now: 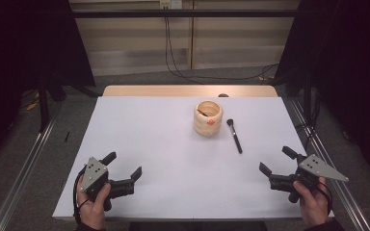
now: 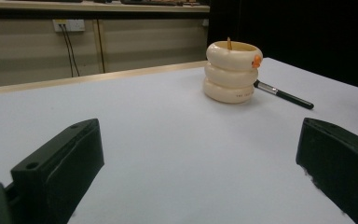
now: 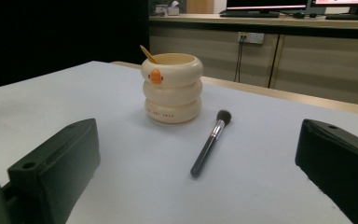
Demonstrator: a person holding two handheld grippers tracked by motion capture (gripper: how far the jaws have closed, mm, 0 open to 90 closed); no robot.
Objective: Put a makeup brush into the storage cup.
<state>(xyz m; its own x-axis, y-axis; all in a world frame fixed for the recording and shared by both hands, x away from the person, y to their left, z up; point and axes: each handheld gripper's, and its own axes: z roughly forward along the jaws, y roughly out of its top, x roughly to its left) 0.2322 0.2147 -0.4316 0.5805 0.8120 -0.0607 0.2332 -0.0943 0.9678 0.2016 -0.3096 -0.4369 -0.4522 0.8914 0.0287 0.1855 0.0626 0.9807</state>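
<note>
A cream ringed cup (image 1: 207, 117) with an orange beak mark stands upright toward the back of the white table (image 1: 164, 159); a thin wooden stick leans inside it. The cup (image 2: 232, 71) sits far ahead in the left gripper view, and the cup (image 3: 172, 87) is closer in the right gripper view. A black makeup brush (image 1: 234, 135) lies flat just right of the cup, bristles toward the back; the brush (image 3: 210, 142) points away from me. My left gripper (image 1: 124, 164) rests open near the front left. My right gripper (image 1: 276, 160) rests open at the front right. Both hold nothing.
A wooden strip (image 1: 188, 90) borders the table's far edge, with a small dark object (image 1: 223, 95) on it. Metal rails (image 1: 24, 168) run along both sides. Cables (image 1: 173, 57) hang down the back wall. Bare white surface lies between the grippers and the cup.
</note>
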